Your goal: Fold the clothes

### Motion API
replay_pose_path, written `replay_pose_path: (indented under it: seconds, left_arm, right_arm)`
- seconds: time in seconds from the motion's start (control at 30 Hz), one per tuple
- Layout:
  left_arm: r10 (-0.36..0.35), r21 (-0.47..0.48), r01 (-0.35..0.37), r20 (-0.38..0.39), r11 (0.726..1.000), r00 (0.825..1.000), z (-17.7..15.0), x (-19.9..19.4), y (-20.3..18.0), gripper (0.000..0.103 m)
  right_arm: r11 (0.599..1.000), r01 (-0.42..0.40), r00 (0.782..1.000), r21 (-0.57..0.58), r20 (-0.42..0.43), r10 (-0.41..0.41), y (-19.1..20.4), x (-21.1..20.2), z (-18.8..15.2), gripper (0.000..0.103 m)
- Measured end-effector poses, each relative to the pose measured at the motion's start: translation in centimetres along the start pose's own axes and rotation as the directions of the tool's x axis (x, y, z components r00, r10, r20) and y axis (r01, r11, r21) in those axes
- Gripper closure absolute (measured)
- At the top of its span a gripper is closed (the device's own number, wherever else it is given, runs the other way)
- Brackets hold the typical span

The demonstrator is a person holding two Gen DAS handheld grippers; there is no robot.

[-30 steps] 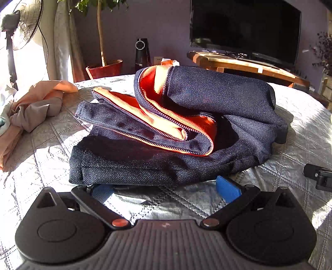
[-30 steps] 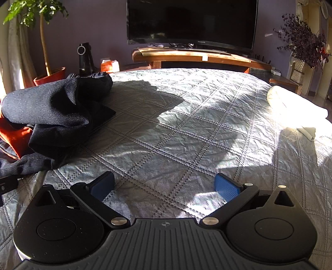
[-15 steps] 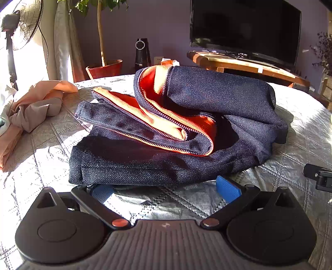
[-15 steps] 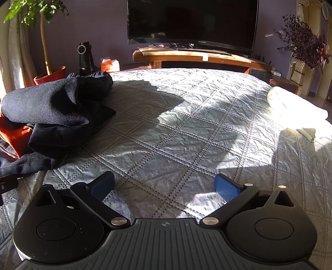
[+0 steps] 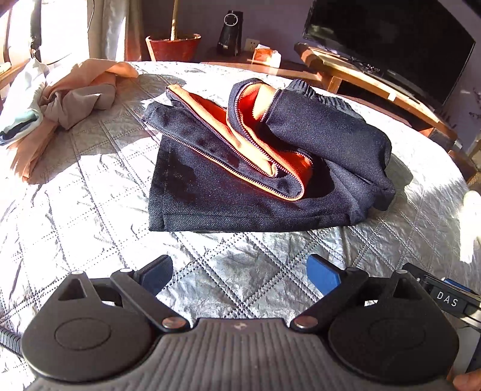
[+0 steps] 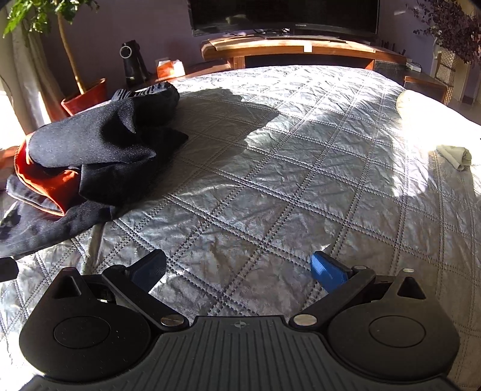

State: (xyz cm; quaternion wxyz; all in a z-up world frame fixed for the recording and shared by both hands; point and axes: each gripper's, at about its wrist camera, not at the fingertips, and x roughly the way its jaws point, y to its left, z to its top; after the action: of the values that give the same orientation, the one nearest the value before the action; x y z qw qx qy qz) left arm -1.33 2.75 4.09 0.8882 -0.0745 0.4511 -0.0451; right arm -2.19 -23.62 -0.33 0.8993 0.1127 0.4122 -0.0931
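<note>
left cam: above my left gripper, angled down at the bed, jacket frame centre, near | right cam: over bare quilt, jacket frame left | shared: jacket, TV, pot

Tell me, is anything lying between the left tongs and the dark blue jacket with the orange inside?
Nothing visible. Only bare quilted bedspread lies between the left tongs and the dark blue jacket. The tongs' jaws are closing, with nothing between them. The peach clothes sit off to the left.

Purple-grey wall, black flat TV on long wooden stand, hard sunlight across quilted silver-grey bedspread.
</note>
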Motion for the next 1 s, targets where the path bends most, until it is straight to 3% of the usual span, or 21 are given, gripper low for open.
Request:
replay_pose_path:
  seconds: [0.13, 0.23, 0.3, 0.37, 0.5, 0.63, 0.9, 1.0]
  left_arm:
    - [-0.021, 0.039, 0.019, 0.05, 0.999, 0.999, 0.1, -5.7, -0.2, 0.007]
    - [-0.039, 0.087, 0.03, 0.104, 0.996, 0.994, -0.4, -10.5, -0.8, 0.003]
    - [-0.063, 0.114, 0.047, 0.141, 0.992, 0.988, -1.1, -13.7, -1.2, 0.001]
    - [-0.088, 0.142, 0.063, 0.177, 0.988, 0.98, -1.7, -16.9, -1.6, 0.001]
    - [-0.091, 0.17, 0.061, 0.173, 0.984, 0.981, -3.3, -21.3, -2.7, 0.001]
    - [-0.087, 0.222, 0.052, 0.15, 0.974, 0.985, -5.1, -25.0, -4.1, 0.001]
    - [-0.031, 0.238, -0.004, 0.143, 0.971, 0.989, -7.6, -29.8, -3.3, 0.001]
    - [0.016, 0.245, -0.055, 0.158, 0.968, 0.987, -8.6, -31.2, -2.6, 0.001]
  right_arm:
    - [0.993, -0.053, 0.991, 0.104, -0.113, 0.065, -0.7, -1.9, 0.1, 0.0]
    - [0.999, -0.008, 0.995, 0.039, -0.097, 0.012, 0.1, -5.6, -0.5, 0.001]
    - [0.996, 0.028, 0.998, -0.09, -0.052, -0.033, 1.5, -8.9, -0.9, 0.0]
    - [0.99, 0.001, 1.0, -0.139, -0.03, -0.005, 2.2, -12.5, -1.6, 0.0]
    - [0.983, -0.03, 1.0, -0.182, -0.003, 0.03, 2.9, -19.1, -3.2, 0.0]
    - [0.981, 0.013, 0.999, -0.194, 0.047, -0.004, 3.1, -24.3, -4.8, 0.0]
    - [0.973, 0.066, 0.996, -0.219, 0.07, -0.052, 3.9, -29.6, -6.3, 0.0]
    - [0.983, 0.009, 0.998, -0.184, 0.067, 0.004, 3.7, -31.6, -6.7, 0.0]
